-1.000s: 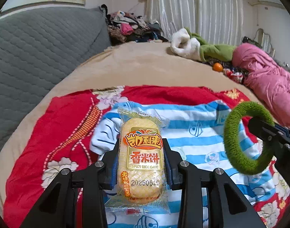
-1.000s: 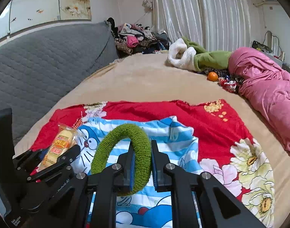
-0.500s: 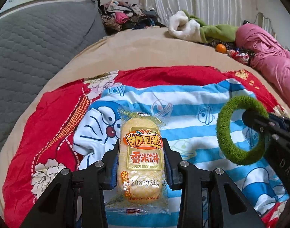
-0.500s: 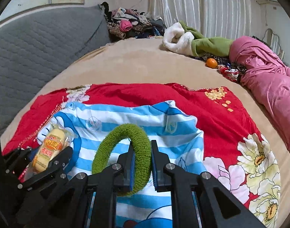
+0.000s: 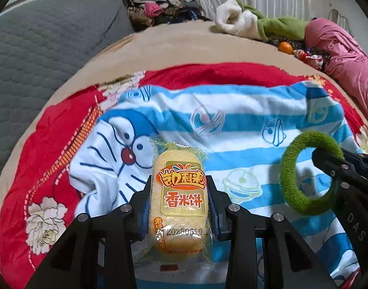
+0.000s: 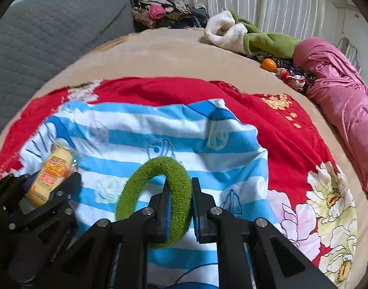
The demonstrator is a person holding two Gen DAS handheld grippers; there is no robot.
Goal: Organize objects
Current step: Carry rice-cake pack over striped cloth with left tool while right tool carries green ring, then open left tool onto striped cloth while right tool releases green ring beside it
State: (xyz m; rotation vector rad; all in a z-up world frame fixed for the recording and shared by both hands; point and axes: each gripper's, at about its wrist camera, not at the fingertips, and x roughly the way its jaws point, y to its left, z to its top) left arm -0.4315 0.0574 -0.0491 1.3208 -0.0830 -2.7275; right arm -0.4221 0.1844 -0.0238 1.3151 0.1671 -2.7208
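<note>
Rice cake packet (image 5: 180, 197) lengthwise along tongs

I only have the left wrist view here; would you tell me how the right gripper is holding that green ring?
Observer: The right gripper is shut on the green ring, pinching its right side so the loop stands out to the left.
Operator: Thank you. What lies to the right of the striped towel?
Observer: The red blanket shows large white and yellow flowers there.
Operator: And how does my snack packet look from that side?
Observer: The snack packet sits tilted in the left gripper, above the striped towel.
</note>
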